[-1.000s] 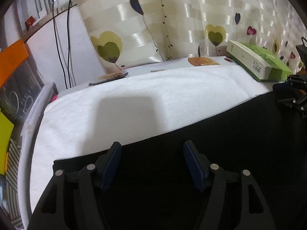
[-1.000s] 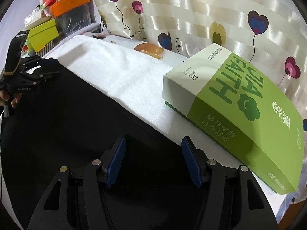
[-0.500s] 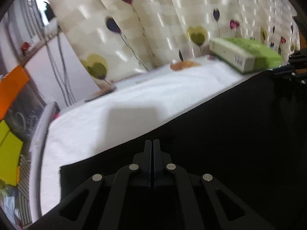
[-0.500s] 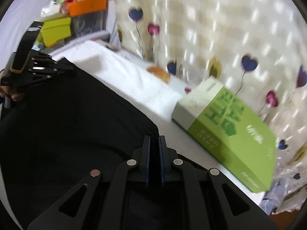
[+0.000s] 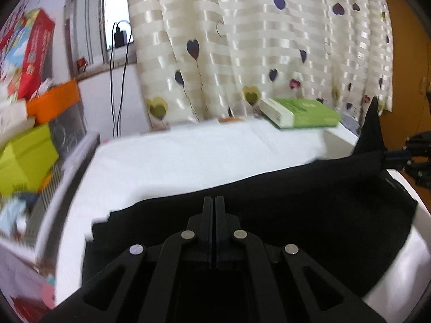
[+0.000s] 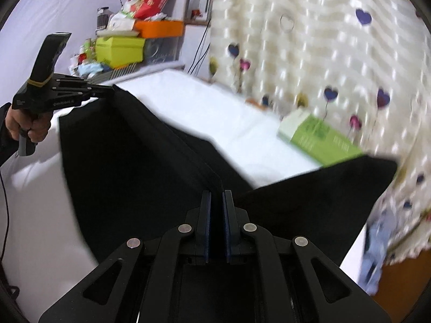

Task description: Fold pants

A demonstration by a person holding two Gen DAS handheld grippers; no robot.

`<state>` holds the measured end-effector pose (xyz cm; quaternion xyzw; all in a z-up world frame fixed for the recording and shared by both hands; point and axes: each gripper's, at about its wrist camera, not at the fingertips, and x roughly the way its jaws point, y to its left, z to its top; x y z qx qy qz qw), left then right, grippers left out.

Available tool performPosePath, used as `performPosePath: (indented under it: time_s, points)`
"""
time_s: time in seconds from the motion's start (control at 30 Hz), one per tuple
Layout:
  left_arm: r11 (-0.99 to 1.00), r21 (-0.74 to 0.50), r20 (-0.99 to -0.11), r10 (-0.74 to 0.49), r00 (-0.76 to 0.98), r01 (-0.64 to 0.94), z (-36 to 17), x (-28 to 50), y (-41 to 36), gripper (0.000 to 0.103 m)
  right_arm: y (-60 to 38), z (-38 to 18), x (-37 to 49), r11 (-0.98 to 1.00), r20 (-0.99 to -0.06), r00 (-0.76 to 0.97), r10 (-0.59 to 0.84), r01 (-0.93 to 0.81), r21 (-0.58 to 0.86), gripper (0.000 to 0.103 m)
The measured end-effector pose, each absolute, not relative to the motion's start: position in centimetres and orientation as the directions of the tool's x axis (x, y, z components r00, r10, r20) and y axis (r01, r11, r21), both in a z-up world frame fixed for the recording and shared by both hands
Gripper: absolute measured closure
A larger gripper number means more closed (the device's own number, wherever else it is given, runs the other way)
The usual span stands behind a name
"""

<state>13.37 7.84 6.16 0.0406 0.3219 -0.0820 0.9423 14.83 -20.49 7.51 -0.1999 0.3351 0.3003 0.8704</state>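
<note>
Black pants (image 5: 309, 196) hang lifted above the white-covered table (image 5: 188, 156), stretched taut between both grippers. My left gripper (image 5: 215, 202) is shut on one end of the pants' upper edge. My right gripper (image 6: 217, 196) is shut on the other end, where a loose corner of the pants (image 6: 336, 188) flares out to the right. In the right wrist view the left gripper (image 6: 107, 90) shows at the far left, held by a hand (image 6: 24, 123), with the pants (image 6: 129, 156) draping below. In the left wrist view the right gripper (image 5: 388, 156) sits at the far right edge.
A green box (image 5: 299, 113) lies at the back right of the table, by the heart-patterned curtain (image 5: 269, 40). Stacked boxes and a clear bin (image 5: 35, 140) crowd the left side. The green box (image 6: 320, 140) also appears in the right wrist view, beyond the pants.
Both grippers went from open over the flat pants to shut on its edge, then rose, lifting the pants off the table. The view now takes in more curtain and room.
</note>
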Motion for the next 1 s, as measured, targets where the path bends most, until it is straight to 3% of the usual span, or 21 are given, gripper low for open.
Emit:
performPosePath:
  time_s: [0.2, 0.33, 0.4, 0.43, 0.47, 0.5, 0.53, 0.6, 1.0]
  points:
    - [0.986, -0.039, -0.687, -0.146, 0.712, 0.164, 2.8, 9.0, 8.5, 0.100, -20.2, 2.9, 9.9, 0.748, -0.779, 0.508, 0.369, -0.659, -0.075, 0.095]
    - [0.985, -0.111, -0.705, -0.171, 0.688, 0.130, 1.8, 6.0, 9.9, 0.100, -20.8, 2.9, 8.7, 0.776, -0.775, 0.498, 0.389, -0.631, -0.017, 0.092]
    - [0.981, -0.166, -0.693, -0.186, 0.697, 0.097, 1.9, 4.6, 11.3, 0.100, -21.2, 3.5, 7.9, 0.780, -0.755, 0.506, 0.417, -0.626, 0.011, 0.088]
    - [0.979, -0.190, -0.682, -0.186, 0.707, 0.074, 2.1, 3.9, 12.2, 0.097, -21.2, 3.7, 7.5, 0.779, -0.746, 0.513, 0.424, -0.627, 0.011, 0.078]
    - [0.977, -0.208, -0.673, -0.178, 0.717, 0.048, 2.3, 3.6, 12.9, 0.094, -21.2, 3.9, 7.3, 0.779, -0.739, 0.520, 0.429, -0.627, 0.011, 0.066]
    - [0.974, -0.226, -0.668, -0.163, 0.727, 0.011, 2.4, 3.4, 13.8, 0.081, -21.1, 4.2, 7.1, 0.781, -0.730, 0.528, 0.433, -0.625, 0.011, 0.060]
    - [0.970, -0.242, -0.664, -0.147, 0.733, -0.024, 2.4, 3.4, 14.6, 0.064, -20.9, 4.3, 7.0, 0.778, -0.724, 0.529, 0.443, -0.628, 0.017, 0.058]
    - [0.959, -0.273, -0.659, -0.128, 0.741, -0.078, 2.3, 3.7, 16.2, 0.053, -20.3, 4.4, 7.0, 0.769, -0.717, 0.524, 0.460, -0.638, 0.027, 0.058]
    - [0.819, -0.452, -0.724, -0.105, 0.681, -0.354, -0.5, 8.9, 20.9, 0.054, -18.1, 3.5, 9.3, 0.752, -0.706, 0.501, 0.500, -0.656, 0.068, 0.058]
